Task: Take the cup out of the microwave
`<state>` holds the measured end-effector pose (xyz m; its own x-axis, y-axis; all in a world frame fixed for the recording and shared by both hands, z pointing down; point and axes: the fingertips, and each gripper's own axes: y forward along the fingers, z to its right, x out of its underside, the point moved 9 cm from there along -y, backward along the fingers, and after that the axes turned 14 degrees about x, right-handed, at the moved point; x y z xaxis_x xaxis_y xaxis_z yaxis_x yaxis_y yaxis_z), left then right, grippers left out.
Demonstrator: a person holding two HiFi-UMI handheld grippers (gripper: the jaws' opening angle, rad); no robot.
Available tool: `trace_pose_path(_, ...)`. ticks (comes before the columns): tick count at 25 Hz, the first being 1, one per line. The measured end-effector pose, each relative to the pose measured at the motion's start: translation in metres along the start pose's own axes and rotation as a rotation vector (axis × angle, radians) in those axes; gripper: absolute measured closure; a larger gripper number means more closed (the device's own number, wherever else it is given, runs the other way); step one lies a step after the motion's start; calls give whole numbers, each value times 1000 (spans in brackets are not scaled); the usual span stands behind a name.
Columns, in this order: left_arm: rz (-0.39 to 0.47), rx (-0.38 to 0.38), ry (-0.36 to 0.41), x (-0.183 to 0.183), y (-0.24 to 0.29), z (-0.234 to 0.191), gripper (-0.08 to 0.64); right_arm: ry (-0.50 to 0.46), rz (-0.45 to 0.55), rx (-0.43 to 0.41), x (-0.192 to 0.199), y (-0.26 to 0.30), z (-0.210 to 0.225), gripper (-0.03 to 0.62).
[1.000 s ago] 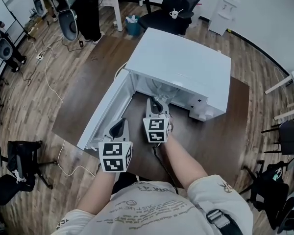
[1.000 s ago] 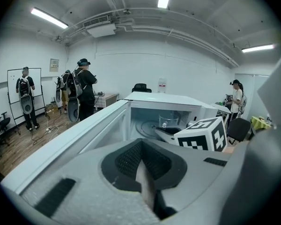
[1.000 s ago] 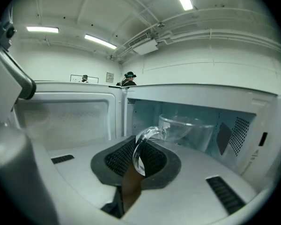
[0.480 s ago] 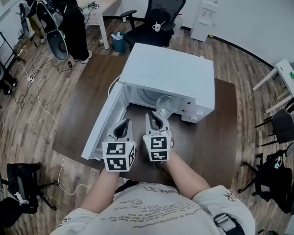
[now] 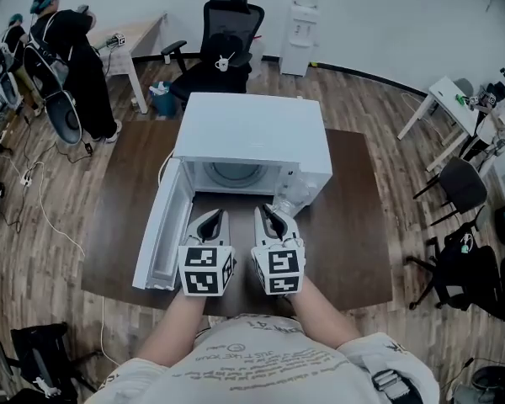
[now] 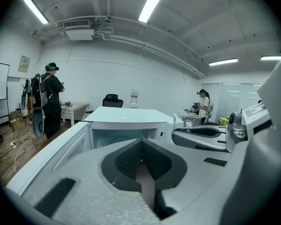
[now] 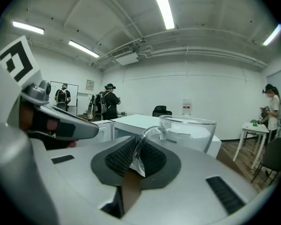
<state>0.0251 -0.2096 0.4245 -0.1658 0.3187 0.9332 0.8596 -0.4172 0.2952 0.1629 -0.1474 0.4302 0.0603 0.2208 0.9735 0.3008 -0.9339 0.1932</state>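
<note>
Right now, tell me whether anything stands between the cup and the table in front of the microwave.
Nothing visible does. The right tool grips the cup by its handle outside the microwave; the table beneath shows nothing. The open door stands to the left.

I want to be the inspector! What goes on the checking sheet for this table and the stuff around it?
Surface: dark brown table, nothing spilled.
Job's things: white microwave with its door open; glass cup outside it, held up in front of the opening.
Clutter: nothing seen.
Grippers: right gripper jaws shut on the cup's handle; left gripper jaws together, nothing in them.
Cables: white cable on the floor left of the table.
Surroundings: wooden floor, black office chair, water dispenser, a person standing at the left.
</note>
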Motion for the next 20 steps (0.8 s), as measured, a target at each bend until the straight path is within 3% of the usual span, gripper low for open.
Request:
trace_pose_path(8,-18,93,44,0,11,25,546,12,-3,61,2,-19,18,554)
trace_pose_path(20,-26,100,59,-3,12,28,546,11,-1,87,2,-24,23,554)
